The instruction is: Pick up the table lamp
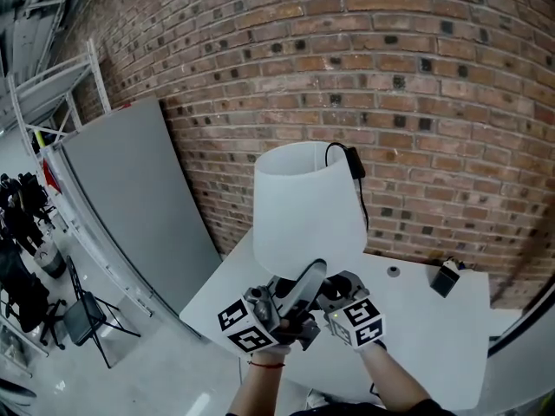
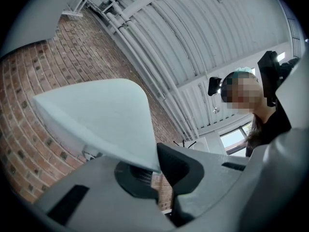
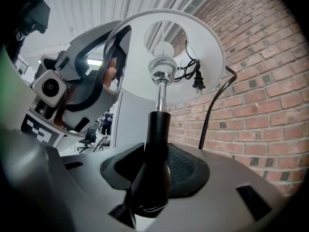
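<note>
**Over the flat white worktop [image 1: 416,336], a table lamp [image 1: 303,206] in two grippers**

Behind it all is a big red brick wall [image 1: 390,76]. A tall flat grey board [image 1: 130,206] stands against the wall at the left. The table lamp is over the near edge of the worktop. It has a wide white shade [image 2: 96,115] and a thin black stem [image 3: 157,144]. Its foot is hidden. The right gripper [image 3: 154,178] is squeezed tight on the black stem. The left gripper [image 2: 157,170] pinches the bottom rim of the white shade. A black cord with a plug [image 1: 354,165] hangs by the top of the shade. A small black box [image 1: 446,278] lies on the worktop, far to the right.
</note>
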Tool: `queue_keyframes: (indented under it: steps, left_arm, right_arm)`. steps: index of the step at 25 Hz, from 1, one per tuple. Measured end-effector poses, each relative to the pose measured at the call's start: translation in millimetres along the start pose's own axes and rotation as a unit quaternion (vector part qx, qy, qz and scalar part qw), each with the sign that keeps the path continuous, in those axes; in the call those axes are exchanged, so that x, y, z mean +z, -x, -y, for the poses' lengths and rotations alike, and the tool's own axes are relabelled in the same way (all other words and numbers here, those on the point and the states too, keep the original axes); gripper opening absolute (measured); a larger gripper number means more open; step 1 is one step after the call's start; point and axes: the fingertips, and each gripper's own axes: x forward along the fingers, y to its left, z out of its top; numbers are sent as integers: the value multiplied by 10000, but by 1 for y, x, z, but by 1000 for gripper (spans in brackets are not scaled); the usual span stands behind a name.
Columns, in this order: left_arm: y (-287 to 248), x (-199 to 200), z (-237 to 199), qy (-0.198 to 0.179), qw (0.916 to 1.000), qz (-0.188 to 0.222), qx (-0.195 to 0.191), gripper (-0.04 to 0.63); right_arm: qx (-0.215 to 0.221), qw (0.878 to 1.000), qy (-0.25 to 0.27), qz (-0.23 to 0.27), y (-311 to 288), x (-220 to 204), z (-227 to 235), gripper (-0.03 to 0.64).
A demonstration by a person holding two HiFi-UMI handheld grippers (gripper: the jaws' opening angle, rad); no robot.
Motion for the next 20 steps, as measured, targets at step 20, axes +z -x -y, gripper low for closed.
queue_keyframes:
  steps: [20]
  left_arm:
    - [-33, 57, 49, -457, 9985, 115, -262, 9]
  right_arm:
    - [-11, 9967, 380, 711, 19, 83, -13, 146]
